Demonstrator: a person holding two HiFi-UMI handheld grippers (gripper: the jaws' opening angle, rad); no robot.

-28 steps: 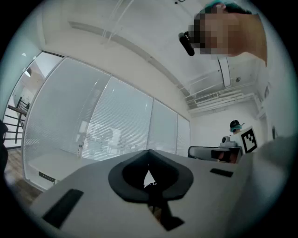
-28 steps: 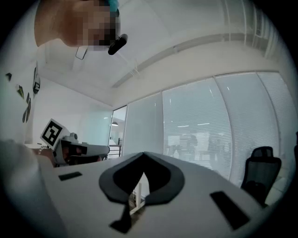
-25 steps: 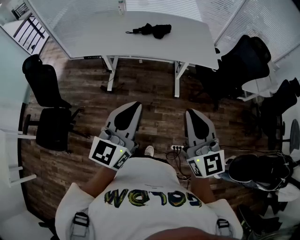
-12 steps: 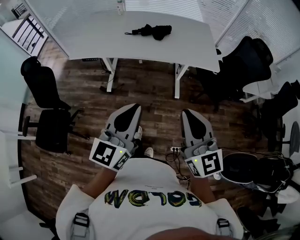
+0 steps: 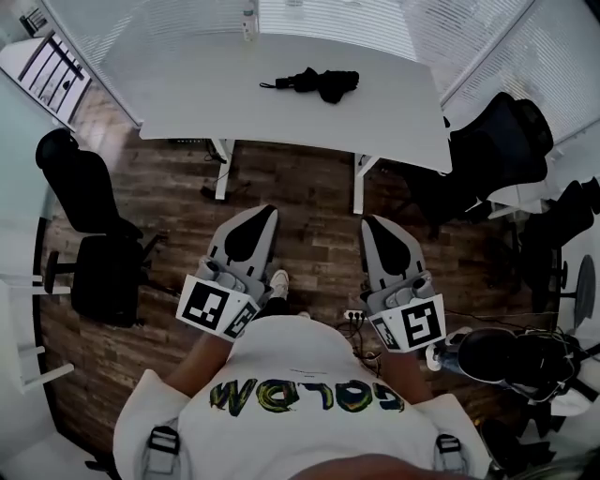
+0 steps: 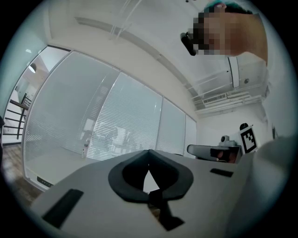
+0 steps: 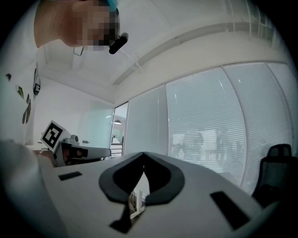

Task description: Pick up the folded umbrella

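Umbrella (image 5: 314, 82), black and folded, lies on the far half of the white tabletop (image 5: 187, 84), well apart from both tools. Left tool (image 5: 264, 214) and right tool (image 5: 371, 225) are held side by side over the wooden floor (image 5: 309, 187), pointing toward the tabletop, each with jaws together and nothing between them.

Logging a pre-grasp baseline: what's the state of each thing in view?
folded umbrella: collapsed, lying on the white desk, untouched
left hand-held gripper: shut, empty
right hand-held gripper: shut, empty
window blinds: lowered
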